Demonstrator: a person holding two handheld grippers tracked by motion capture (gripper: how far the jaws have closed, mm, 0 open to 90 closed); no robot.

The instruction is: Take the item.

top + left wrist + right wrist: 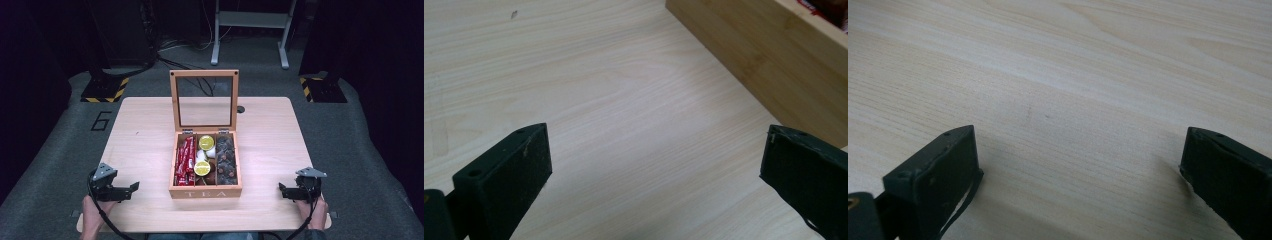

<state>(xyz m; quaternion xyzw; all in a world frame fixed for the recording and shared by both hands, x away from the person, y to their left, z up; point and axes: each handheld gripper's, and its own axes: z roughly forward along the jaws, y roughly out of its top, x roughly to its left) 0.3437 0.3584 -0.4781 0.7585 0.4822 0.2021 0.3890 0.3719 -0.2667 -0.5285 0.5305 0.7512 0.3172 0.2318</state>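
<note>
A wooden tea box [205, 191] marked TEA stands at the table's middle front, its glass lid [204, 100] raised upright. Three compartments hold red packets [184, 160], yellow-topped cups and white pods [204, 156], and dark packets [226, 160]. My left gripper [131, 190] rests low at the front left, open, nothing between its jaws; the left gripper view has the box's wooden side [754, 65] ahead on the right. My right gripper [283, 190] sits at the front right, open and empty, over bare tabletop [1063, 100].
The light wooden table [145, 130] has bare room on both sides of the box. A small dark hole [241, 109] sits near the far edge. Beyond on the grey floor stand black stands with yellow-black tape [106, 90], cables, and a grey metal frame [250, 30].
</note>
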